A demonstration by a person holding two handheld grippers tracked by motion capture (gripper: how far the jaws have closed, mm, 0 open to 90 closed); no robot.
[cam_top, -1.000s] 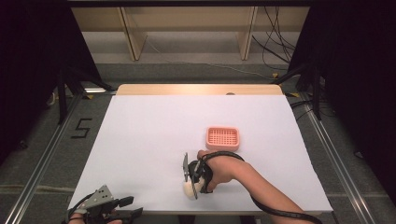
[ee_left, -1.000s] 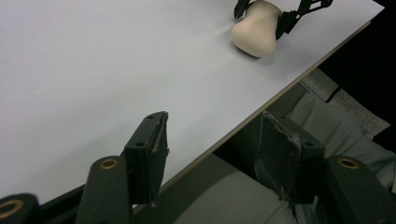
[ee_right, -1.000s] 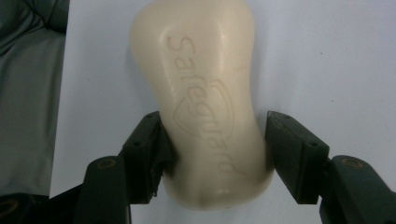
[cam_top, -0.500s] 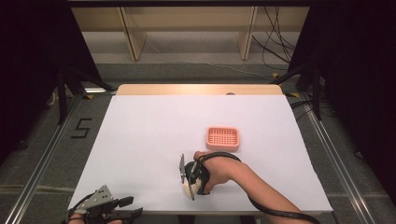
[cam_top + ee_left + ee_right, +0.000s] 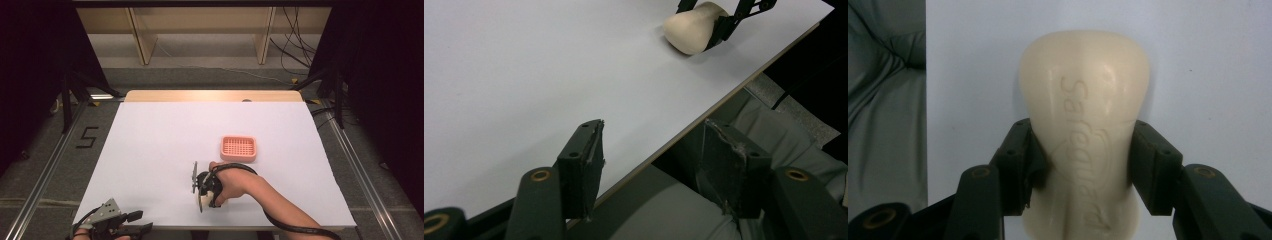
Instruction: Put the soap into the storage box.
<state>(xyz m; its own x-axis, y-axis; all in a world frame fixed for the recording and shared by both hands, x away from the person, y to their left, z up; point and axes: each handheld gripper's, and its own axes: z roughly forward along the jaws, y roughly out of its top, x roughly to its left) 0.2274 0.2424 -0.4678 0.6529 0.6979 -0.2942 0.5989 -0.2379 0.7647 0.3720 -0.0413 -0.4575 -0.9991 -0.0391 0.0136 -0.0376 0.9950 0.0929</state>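
Lab-style recording bay: white rectangular tabletop (image 5: 165,145) at frame centre, black curtains (image 5: 35,65) down the left and right edges, loose black cables (image 5: 295,45) at upper right, grey carpet floor with a taped "5" marker (image 5: 86,137) at left.

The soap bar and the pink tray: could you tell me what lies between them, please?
Only bare white table separates soap bar and pink tray, seen in the high view.

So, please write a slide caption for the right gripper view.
Right gripper shut on cream soap bar above white table.
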